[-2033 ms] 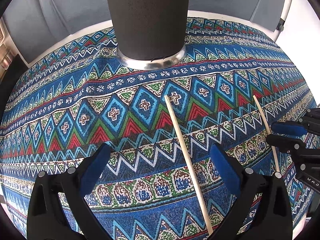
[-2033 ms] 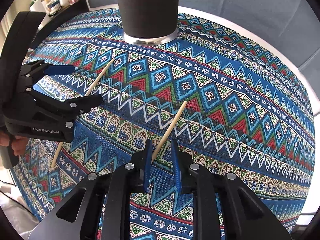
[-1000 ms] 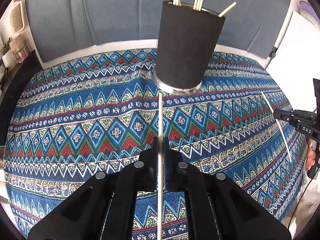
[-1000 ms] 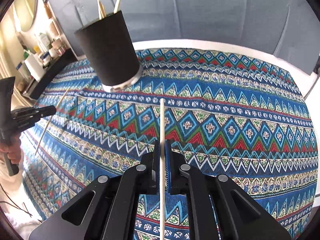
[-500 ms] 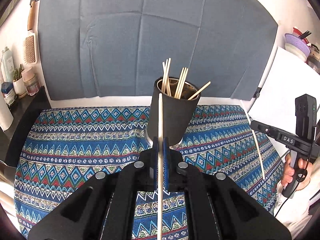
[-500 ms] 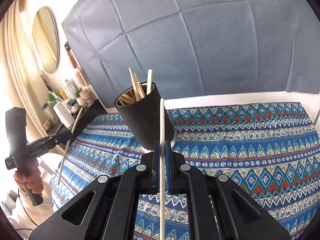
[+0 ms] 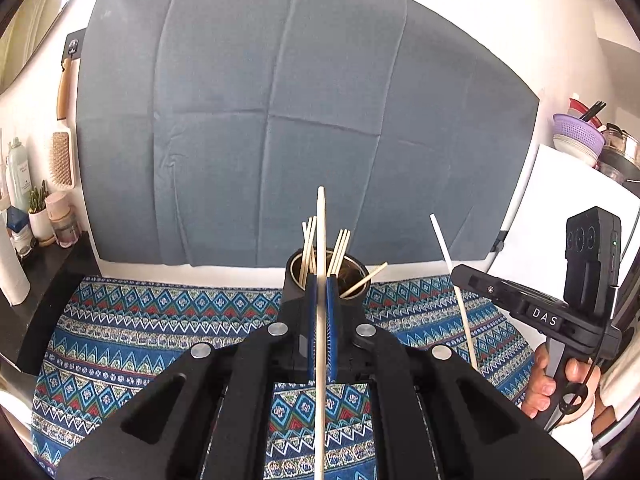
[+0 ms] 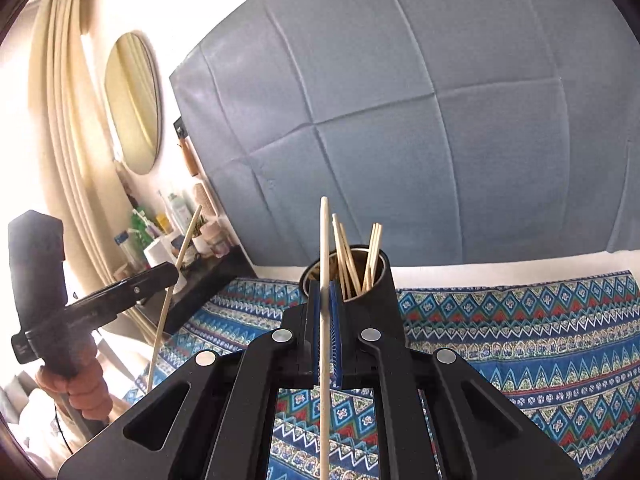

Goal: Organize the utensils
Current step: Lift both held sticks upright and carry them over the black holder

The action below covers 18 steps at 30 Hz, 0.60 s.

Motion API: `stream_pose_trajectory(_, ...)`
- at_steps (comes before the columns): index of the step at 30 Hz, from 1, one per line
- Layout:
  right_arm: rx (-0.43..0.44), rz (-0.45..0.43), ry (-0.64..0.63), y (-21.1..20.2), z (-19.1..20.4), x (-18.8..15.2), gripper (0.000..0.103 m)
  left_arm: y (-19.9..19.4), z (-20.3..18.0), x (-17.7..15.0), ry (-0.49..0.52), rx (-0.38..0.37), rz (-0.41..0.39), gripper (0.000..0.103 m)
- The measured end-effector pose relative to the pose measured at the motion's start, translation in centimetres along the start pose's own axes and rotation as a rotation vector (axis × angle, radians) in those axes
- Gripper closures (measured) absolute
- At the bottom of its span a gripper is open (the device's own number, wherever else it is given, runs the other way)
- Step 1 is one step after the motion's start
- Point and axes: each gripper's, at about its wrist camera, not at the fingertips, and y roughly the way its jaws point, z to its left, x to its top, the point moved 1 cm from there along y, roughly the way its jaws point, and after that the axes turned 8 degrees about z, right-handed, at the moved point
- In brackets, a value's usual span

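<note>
- Each gripper, left gripper (image 7: pixel 320 320) and right gripper (image 8: pixel 327 332), has its fingers pinching one chopstick (image 7: pixel 320 264) upright above the tabletop (image 7: pixel 160 320)
- Beyond, near the far edge, the black holder (image 8: pixel 384 300): tilt tips down, lower inside the rim, then release

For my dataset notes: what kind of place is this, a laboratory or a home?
Most likely a home room. A round mirror and curtains are on one side, toiletry bottles stand on a shelf, and stacked bowls on the other.
</note>
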Motion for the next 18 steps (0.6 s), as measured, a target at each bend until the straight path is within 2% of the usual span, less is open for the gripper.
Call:
stream_pose_trajectory(5, 0.007, -0.071, -0.029, 0.6, 0.9, 1.2, 0.098, 0.4, -0.4, 1.0, -0.002, 0.039, -0.085, 0.098)
stream_pose_trajectory(11, 0.007, -0.127, -0.079, 2.7, 1.6, 1.9, 0.098, 2.0, -0.5, 1.8, -0.008, 0.029, -0.180, 0.098)
stream_pose_trajectory(16, 0.004, -0.161, -0.089, 4.7, 1.7, 2.4, 0.098, 4.1, 0.1, 2.7, -0.023, -0.055, -0.248, 0.098)
stream_pose_trajectory(18, -0.022, -0.200, -0.100, 4.9, 1.8, 2.6, 0.098, 4.6, 0.1, 2.8, -0.015, -0.088, -0.286, 0.098)
